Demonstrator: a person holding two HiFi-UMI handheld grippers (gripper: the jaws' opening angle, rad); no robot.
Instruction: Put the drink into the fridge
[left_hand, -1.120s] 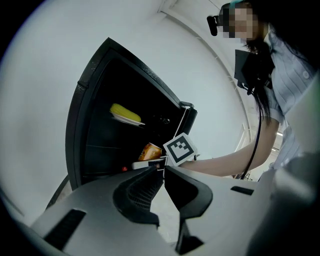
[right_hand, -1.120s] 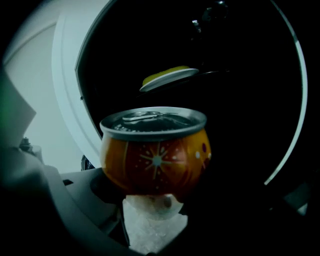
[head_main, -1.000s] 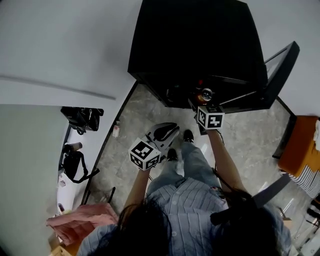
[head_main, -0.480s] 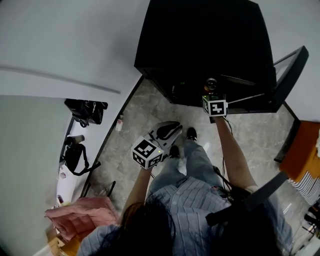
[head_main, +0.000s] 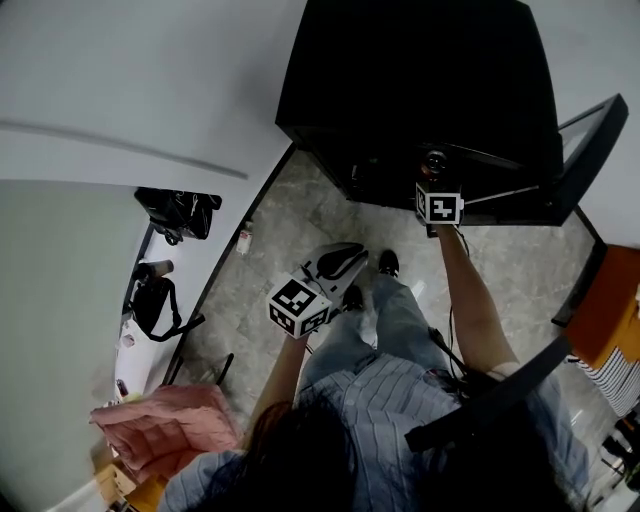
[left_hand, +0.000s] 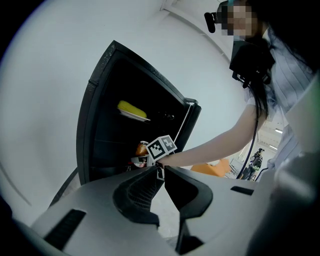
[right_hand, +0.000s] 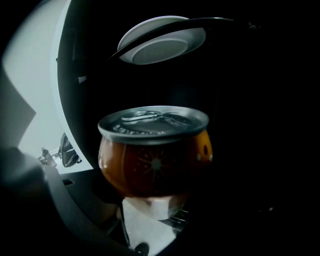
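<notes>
A person leans toward the open black fridge (head_main: 400, 80) and holds the right tool (head_main: 435, 182) at its mouth. Its jaws are clamped, apparently low, on an orange drink can (right_hand: 154, 160), which stands upright at the threshold beneath a shelf bearing a white plate (right_hand: 160, 42). The left tool (left_hand: 161, 174) hangs back, jaws together on nothing. Gripped so low, the can may topple on release, or clip the shelf above if raised.

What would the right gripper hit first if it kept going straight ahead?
Nothing shows in its way: the right gripper, shut on the drink can, faces into the dark fridge, with the white plate higher up. Depth is unclear.
</notes>
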